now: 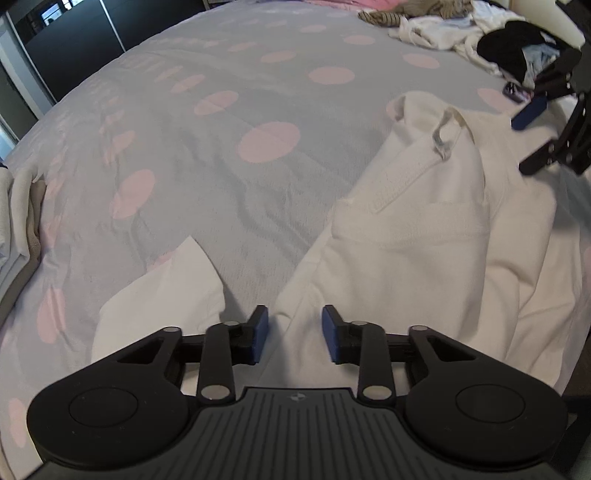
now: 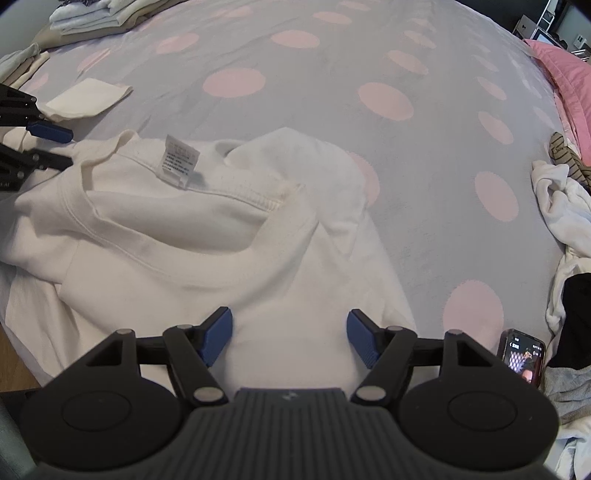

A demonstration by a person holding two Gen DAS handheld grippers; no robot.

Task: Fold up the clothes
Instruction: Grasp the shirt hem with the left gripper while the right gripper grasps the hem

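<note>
A white shirt (image 2: 192, 236) lay spread on the bed (image 2: 424, 229) along its near edge, neckline and care label (image 2: 180, 162) turned up, one sleeve (image 1: 162, 295) reaching toward the near left corner. The left gripper (image 1: 294, 334) hung over the shirt's side hem with its blue fingers (image 1: 258, 334) spread and nothing between them. The right gripper (image 2: 290, 339) hung over the shirt just below the collar, fingers (image 2: 218, 336) likewise apart and empty; whether either set of tips brushed the cloth was hard to tell. Beyond the shirt, the middle of the spotted cover was open all the way to the far edge. A pile of clothes (image 1: 480, 33) crowded the far right corner and trailed down the right edge, where a phone (image 2: 524, 356) lay close to the right gripper. Folded stacks (image 2: 99, 14) sat well apart, along the left edge, and a pink pillow (image 2: 565, 77) lay at the far side.
</note>
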